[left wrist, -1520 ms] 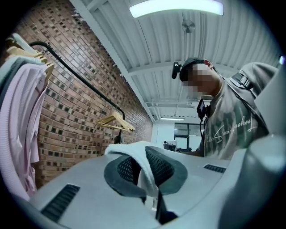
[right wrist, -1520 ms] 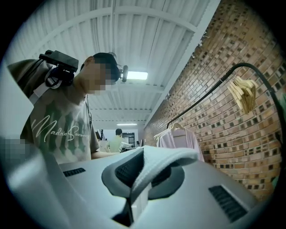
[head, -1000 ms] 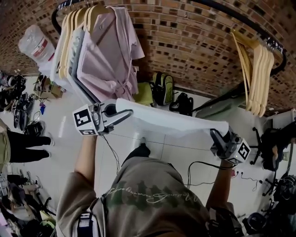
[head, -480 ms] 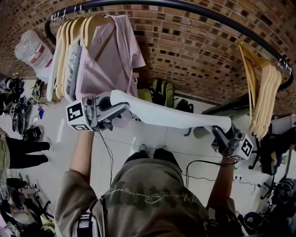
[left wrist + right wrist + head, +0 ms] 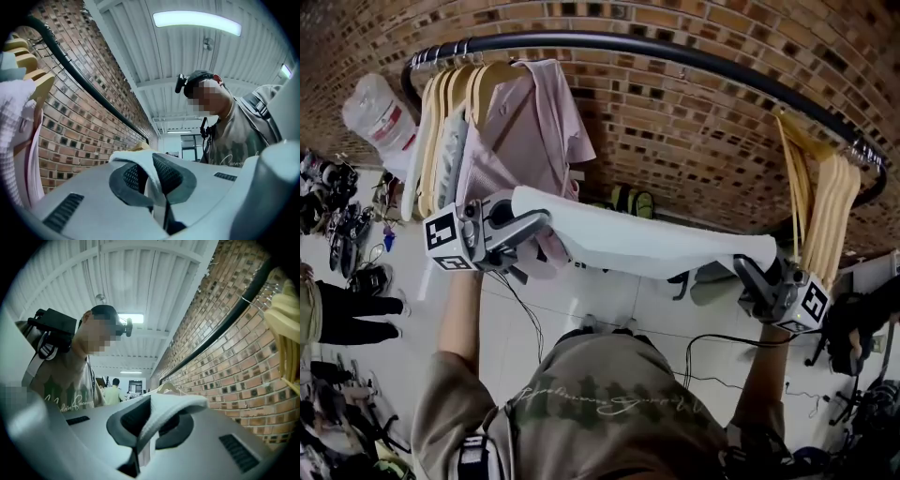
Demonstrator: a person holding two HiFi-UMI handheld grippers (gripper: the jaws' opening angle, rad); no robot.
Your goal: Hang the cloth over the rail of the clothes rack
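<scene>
White cloth (image 5: 647, 246) is stretched out level, left gripper (image 5: 539, 225) and right gripper (image 5: 744, 270) each clamped tight on an end, just below the curved black rail (image 5: 675, 53).

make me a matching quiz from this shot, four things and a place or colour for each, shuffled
1 cloth
2 pink garment
3 bare wooden hangers
4 rail

a bunched at the rail's right end
b black, curved
c hung at the rail's left end
d white, stretched between left gripper and right gripper

Pairs: 1-d, 2-c, 3-a, 4-b
</scene>
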